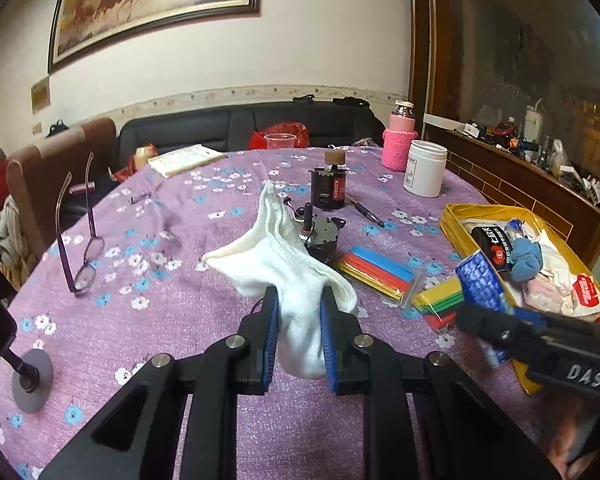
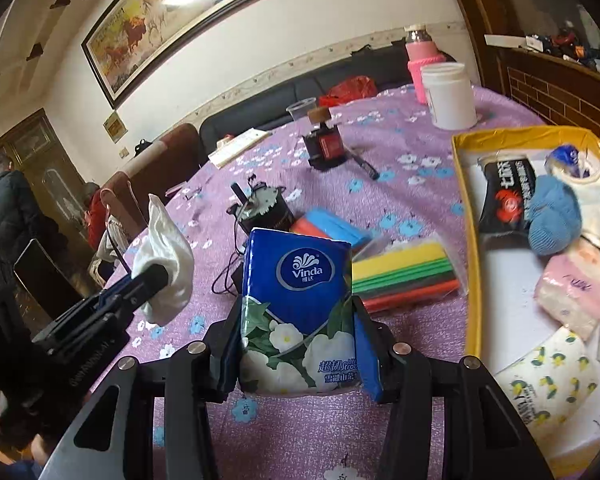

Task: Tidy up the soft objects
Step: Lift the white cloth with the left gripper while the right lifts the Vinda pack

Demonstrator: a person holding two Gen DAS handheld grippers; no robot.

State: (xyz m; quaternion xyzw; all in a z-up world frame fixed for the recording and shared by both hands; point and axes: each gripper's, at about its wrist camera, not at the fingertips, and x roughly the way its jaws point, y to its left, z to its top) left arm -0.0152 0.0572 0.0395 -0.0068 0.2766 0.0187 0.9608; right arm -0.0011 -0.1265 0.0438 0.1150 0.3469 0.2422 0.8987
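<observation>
My left gripper (image 1: 300, 300) is shut on a white sock (image 1: 276, 256), held above the purple flowered tablecloth (image 1: 160, 320); its cuff points up and away. The same sock (image 2: 164, 264) and left gripper (image 2: 156, 276) show at the left of the right wrist view. My right gripper (image 2: 296, 312) is shut on a blue Vinda tissue pack (image 2: 296, 300), upright between the pads. That pack (image 1: 480, 288) appears at the right in the left wrist view. A yellow-rimmed box (image 2: 470, 248) to the right holds a blue sock ball (image 2: 552, 220), tissue packs and cloths.
Coloured sheet packs (image 2: 404, 276), two small motors (image 1: 324, 236) and a pen (image 1: 366, 212) lie mid-table. Purple glasses (image 1: 80, 248) and a phone stand (image 1: 30, 380) sit left. A white jar (image 1: 424, 168) and pink bottle (image 1: 400, 140) stand at the far edge. A person (image 2: 8, 208) stands far left.
</observation>
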